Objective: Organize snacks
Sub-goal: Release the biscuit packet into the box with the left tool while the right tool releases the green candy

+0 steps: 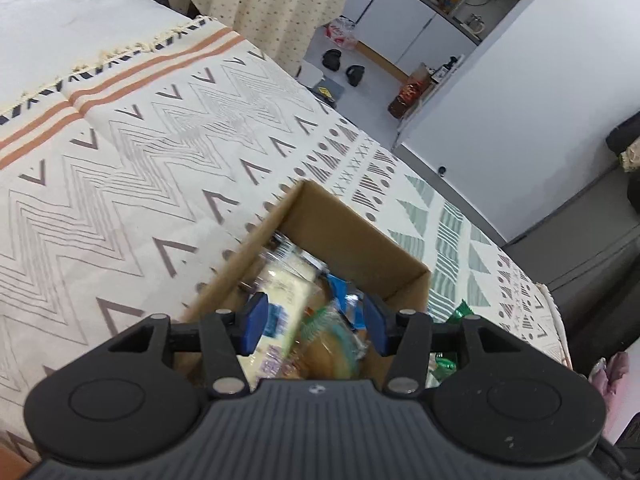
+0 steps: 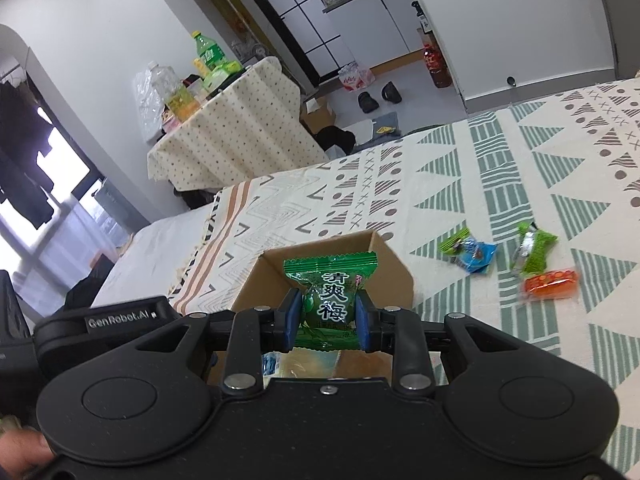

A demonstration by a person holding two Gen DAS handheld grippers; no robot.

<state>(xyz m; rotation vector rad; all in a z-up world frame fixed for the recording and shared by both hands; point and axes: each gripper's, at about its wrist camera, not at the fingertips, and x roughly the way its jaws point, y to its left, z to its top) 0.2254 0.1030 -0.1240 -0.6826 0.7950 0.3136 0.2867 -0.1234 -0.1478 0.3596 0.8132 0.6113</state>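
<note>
Our left tongs (image 1: 316, 322) hang spread and empty over the cardboard box (image 1: 360, 236) of crinkly packets on the bed. Our right tongs (image 2: 327, 316) pinch the green plum candy (image 2: 330, 292) mid-body above that box: light, slippery film, best squeezed at its plump centre.

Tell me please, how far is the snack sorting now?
Several snacks already lie in the cardboard box. The right gripper holds a green plum candy packet above it. The left gripper is open over the box. Some packets remain on the cloth: green, blue and orange.
</note>
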